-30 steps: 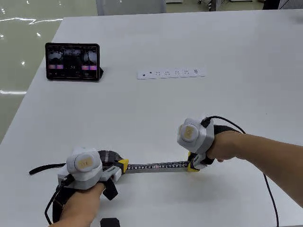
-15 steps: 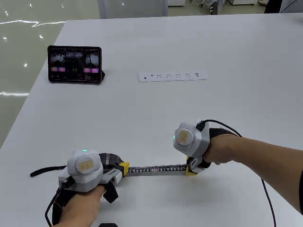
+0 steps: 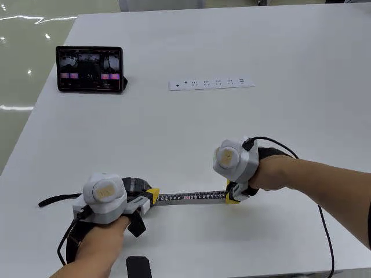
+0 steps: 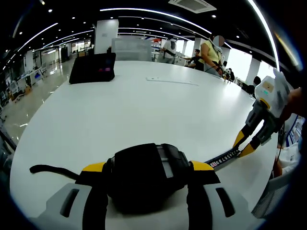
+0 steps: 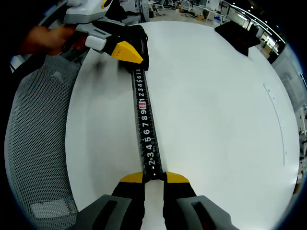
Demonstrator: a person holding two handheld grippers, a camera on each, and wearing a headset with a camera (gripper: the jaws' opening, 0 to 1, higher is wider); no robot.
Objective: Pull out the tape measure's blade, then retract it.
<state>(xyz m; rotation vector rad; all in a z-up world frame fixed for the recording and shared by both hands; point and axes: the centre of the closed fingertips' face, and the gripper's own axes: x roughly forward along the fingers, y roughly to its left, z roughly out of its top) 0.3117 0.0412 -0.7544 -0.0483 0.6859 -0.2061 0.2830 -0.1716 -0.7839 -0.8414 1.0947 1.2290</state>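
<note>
Blade [image 5: 144, 120] tip sits pinched in the right gripper [image 5: 153, 176]; ahead, left gripper [image 4: 149, 166] clamps the case [image 4: 141, 187]; travel should stay straight.

Head view looks down; gripper views face each other along the shared blade [image 5: 145, 139].

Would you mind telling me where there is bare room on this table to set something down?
The widest bare patch spans the table from the tablet and power strip down to the blade. Right of the power strip is bare too. The near edge is crowded: left gripper on the tape measure, right gripper on its blade.
</note>
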